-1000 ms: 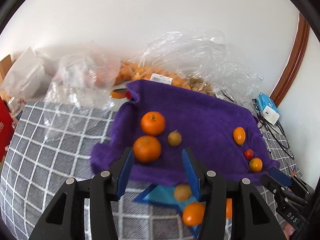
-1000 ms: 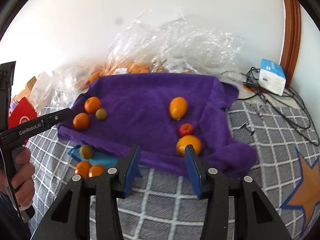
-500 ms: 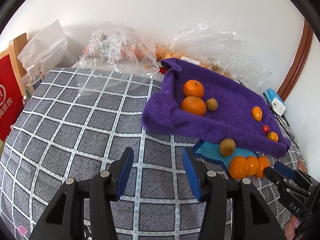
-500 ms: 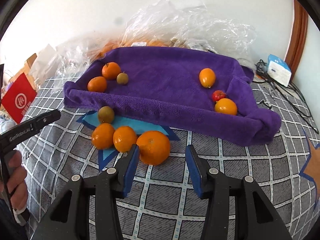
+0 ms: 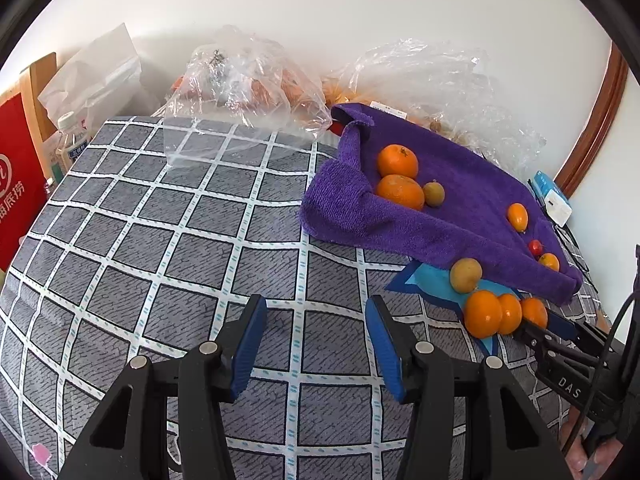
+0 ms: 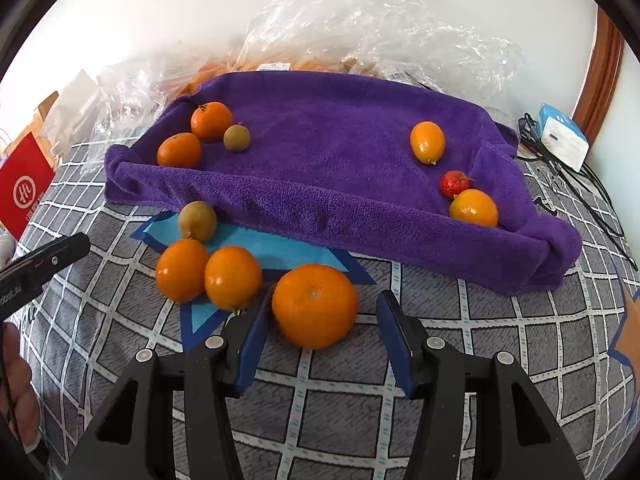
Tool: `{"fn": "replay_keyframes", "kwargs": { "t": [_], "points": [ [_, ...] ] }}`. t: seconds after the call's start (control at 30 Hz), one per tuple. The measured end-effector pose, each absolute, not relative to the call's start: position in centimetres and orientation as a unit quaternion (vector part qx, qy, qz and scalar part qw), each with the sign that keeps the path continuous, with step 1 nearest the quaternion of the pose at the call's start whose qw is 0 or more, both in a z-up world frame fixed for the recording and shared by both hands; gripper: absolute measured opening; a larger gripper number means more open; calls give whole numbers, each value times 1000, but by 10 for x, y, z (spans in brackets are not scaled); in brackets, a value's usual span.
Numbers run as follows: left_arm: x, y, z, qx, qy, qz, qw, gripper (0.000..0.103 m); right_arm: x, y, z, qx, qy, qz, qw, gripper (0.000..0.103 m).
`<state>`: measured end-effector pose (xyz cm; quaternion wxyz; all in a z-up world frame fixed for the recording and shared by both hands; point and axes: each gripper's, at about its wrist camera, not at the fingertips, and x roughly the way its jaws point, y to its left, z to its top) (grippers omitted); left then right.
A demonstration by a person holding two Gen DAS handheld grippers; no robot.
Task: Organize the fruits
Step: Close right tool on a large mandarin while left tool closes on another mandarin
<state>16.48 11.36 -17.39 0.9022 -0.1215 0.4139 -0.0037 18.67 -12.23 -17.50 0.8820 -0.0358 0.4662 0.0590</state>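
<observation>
A purple towel (image 6: 320,140) lies on the checked bedspread (image 6: 320,392) and carries several fruits: two oranges and a small brown fruit at its left end, an oval orange fruit (image 6: 427,142), a red fruit (image 6: 454,183) and an orange at its right end. In front of the towel sit a brown fruit (image 6: 197,221), two oranges (image 6: 182,270) and a large orange (image 6: 315,306). My right gripper (image 6: 324,304) is opening around the large orange, with a gap at the right pad. My left gripper (image 5: 316,304) stands open over bare bedspread, left of the towel (image 5: 460,184).
Clear plastic bags (image 5: 248,80) holding more fruit line the back wall. A red bag (image 5: 16,184) and a bottle stand at the left. A white and blue box (image 6: 562,136) with cables lies at the right, by a wooden frame. A hand (image 6: 16,380) shows at the left edge.
Both grippers pulled back and down from the towel. The left one now faces bare bedspread beside it. The right one came down at the large orange, and its jaws widened a little.
</observation>
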Motion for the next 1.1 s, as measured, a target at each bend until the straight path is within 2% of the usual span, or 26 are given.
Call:
{"fn": "replay_keyframes", "kwargs": {
  "t": [0.07, 0.17, 0.73, 0.8, 0.87, 1.1],
  "points": [
    [166, 112, -175, -116, 417, -4, 901, 49, 189, -122, -176, -34, 464, 59, 883, 52],
    [166, 109, -177, -109, 420, -4, 901, 49, 189, -121, -176, -35, 458, 62, 886, 40],
    [168, 105, -180, -83, 419, 5, 904, 56, 159, -157, -163, -17, 444, 45, 895, 40],
    [169, 104, -180, -81, 420, 5, 904, 59, 156, -163, -165, -14, 445, 41, 895, 40],
    [168, 103, -180, -80, 420, -2, 904, 67, 155, -167, -167, -10, 448, 41, 893, 40],
    [161, 108, -179, -103, 416, -9, 903, 68, 152, -172, -172, -2, 453, 50, 890, 40]
  ]
}}
